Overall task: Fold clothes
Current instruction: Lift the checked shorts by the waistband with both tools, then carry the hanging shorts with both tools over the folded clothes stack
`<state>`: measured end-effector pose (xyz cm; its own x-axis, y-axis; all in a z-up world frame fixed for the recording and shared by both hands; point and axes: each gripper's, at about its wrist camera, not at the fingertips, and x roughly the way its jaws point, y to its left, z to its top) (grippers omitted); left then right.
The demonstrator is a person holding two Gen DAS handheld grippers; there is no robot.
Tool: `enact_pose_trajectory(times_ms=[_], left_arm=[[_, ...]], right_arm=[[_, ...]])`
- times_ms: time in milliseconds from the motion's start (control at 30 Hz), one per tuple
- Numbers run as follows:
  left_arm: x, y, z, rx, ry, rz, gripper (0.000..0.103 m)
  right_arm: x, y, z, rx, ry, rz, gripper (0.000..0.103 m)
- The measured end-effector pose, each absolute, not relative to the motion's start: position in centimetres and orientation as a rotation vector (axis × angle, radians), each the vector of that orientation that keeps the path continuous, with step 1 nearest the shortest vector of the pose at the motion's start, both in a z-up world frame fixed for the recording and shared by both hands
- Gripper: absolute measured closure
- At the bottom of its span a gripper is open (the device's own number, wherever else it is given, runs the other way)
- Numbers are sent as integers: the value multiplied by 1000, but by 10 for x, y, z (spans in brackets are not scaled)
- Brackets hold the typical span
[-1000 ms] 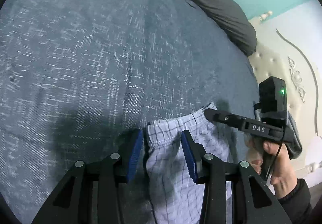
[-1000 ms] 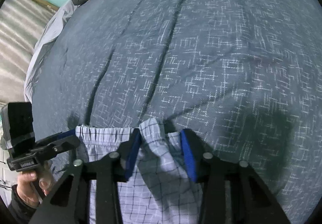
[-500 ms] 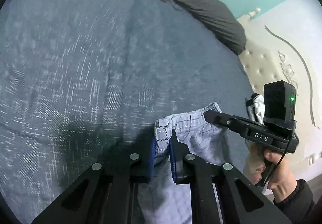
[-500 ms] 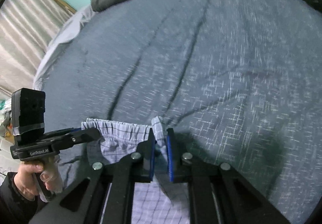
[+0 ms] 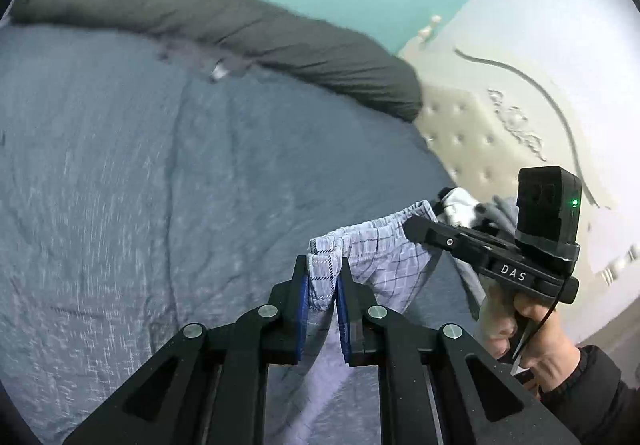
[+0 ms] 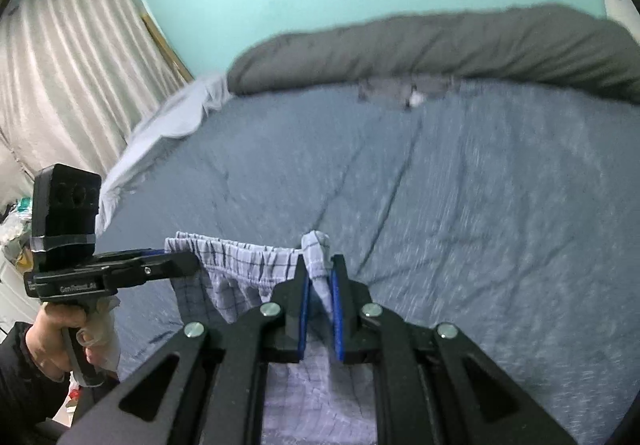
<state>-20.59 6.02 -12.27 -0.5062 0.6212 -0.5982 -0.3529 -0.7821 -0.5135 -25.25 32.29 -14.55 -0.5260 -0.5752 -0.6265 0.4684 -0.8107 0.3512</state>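
While the checked shorts (image 5: 384, 257) hang in the air above the bed (image 5: 160, 185), their elastic waistband runs roughly level from one gripper to the other, and the rest of the cloth drops straight down out of sight below both cameras. The left gripper (image 5: 323, 297) has its blue-padded fingers (image 5: 303, 309) nearly closed, pinching one bunched end of the waistband, a small tuft of cloth standing up above the tips. The right gripper (image 6: 319, 297) is closed just as narrowly on the other end, with the same knot of fabric poking up between its fingers (image 6: 337, 309). Each hand (image 5: 536, 329) wraps a gripper's handle, a dark sleeve (image 5: 592, 397) cut off at the frame edge. A grey duvet (image 6: 440, 45) lies rolled along the far side of the bed; the bedspread is motion-blurred, and the legs of the shorts are cut off
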Motion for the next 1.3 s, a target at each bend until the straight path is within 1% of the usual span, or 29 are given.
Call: enact_pose_trajectory(times_ms=[333,567,800,1100,1300], left_arm=[[-176,86,-28,-935,-334,2297,90],[-151,129,35,-841,-229,2262,90],[-125,184,73,-786,-176,2189,90],[-89,260,115,-719,-86,2099,90],[-76,314,141,-695,-60,2028,90]], right_arm=[[-212,351,-56,804,-163,-2407,94],[-183,387,-7,729,-148,-2471,94],[-151,439,21,694,-149,-2547,94],[-95,507,59,626,-106,-2661,94],[-64,552,81,620,-62,-2740,94]])
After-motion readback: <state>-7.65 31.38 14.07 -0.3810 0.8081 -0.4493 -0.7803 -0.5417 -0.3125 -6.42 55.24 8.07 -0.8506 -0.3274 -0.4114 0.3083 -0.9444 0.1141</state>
